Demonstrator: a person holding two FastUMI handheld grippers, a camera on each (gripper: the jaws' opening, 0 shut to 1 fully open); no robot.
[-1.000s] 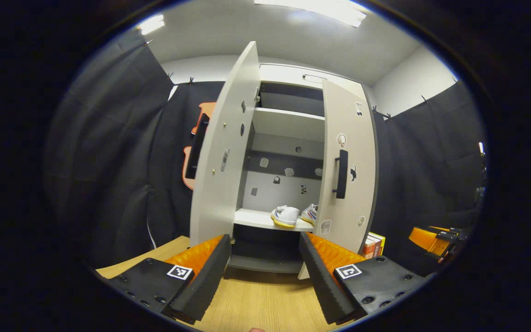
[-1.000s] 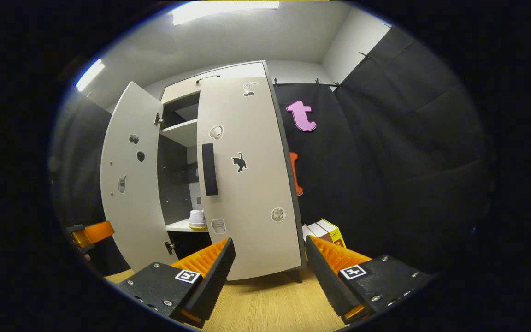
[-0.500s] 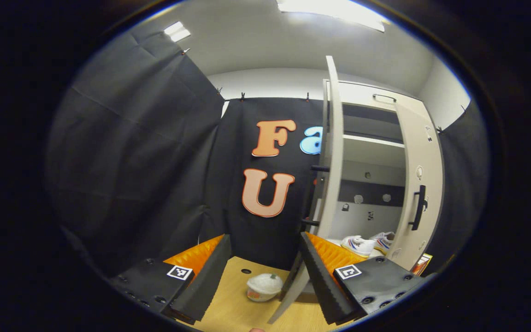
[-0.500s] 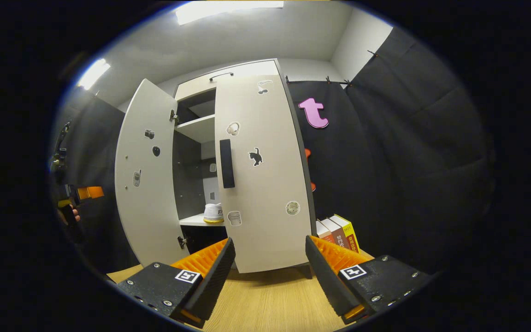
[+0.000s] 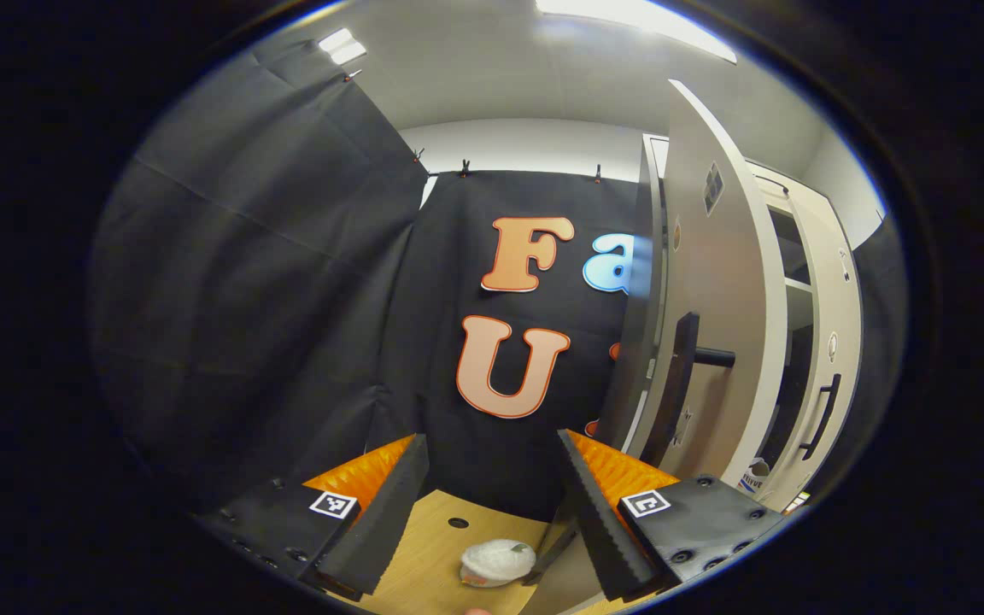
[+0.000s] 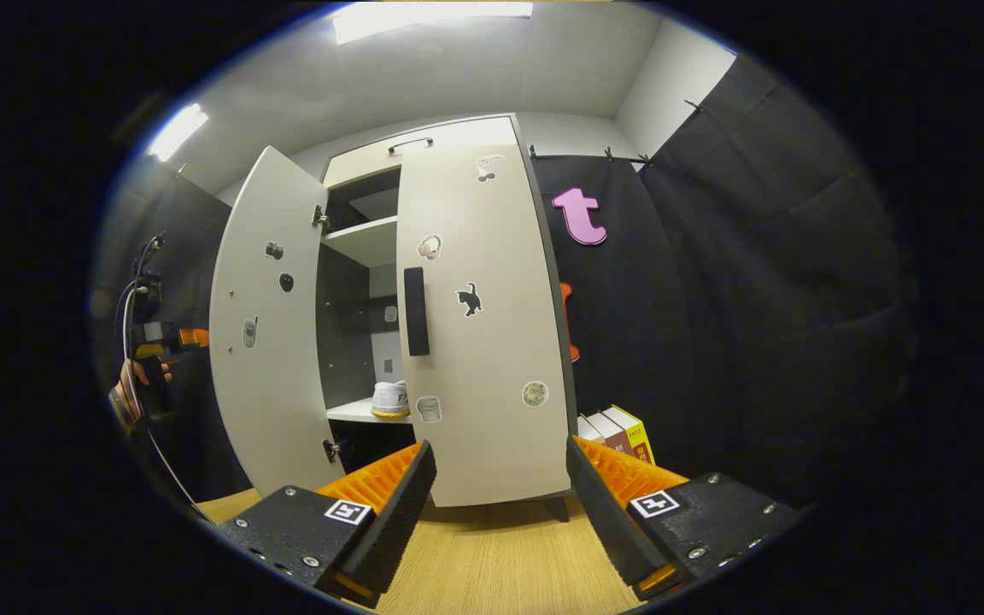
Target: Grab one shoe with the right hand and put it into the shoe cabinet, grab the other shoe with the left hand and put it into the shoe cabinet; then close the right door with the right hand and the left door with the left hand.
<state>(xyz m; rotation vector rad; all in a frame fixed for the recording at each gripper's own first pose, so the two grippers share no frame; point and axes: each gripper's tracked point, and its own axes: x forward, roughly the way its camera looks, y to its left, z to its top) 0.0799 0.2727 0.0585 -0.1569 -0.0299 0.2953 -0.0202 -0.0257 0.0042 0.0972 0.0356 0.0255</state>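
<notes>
A: Shoe cabinet (image 6: pixel 458 137), big to small?
B: Both doors ajar. Right door (image 6: pixel 483 342) nrly shut, left door (image 6: pixel 261 342) swung wide. Rigid panels on hinges, prob light, swing easy.
A: Where to grab?
B: Black bar handle (image 5: pixel 671 389) on left door, or push the flat face.
A: Shoes?
B: One shoe (image 6: pixel 391 400) seen on lower shelf.
A: Jaws?
B: Left gripper (image 5: pixel 488 504) & right gripper (image 6: pixel 500 504) both wide, empty.
</notes>
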